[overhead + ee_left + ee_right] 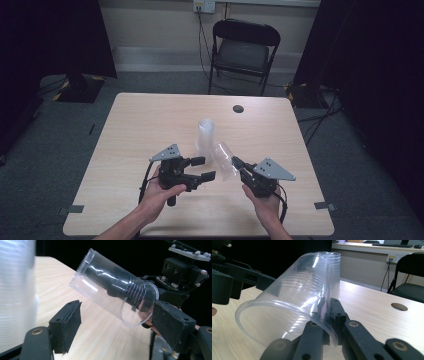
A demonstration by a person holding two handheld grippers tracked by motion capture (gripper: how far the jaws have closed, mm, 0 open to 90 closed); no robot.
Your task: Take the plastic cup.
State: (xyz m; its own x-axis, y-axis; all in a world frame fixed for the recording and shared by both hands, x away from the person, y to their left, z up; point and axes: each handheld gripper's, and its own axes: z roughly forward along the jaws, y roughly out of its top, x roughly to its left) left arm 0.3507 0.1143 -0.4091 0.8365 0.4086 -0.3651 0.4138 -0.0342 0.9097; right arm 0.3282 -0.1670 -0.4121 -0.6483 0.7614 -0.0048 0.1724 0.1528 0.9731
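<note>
The right gripper (239, 165) is pinching the wall of a clear plastic cup (223, 159) at its rim, holding it tilted above the table (140, 125) (apparently freed from the stack of cups (204, 137) standing just behind); the left gripper (204, 168) is waiting beside it, jaws apart, gripping nothing.

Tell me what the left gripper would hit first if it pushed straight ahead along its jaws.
Most likely the clear plastic cup, tilted with its rim pinched in the right gripper. It lies across the line ahead of the left gripper, whose jaws stand open. Depth is unclear; the stack of cups sits just to one side.
</note>
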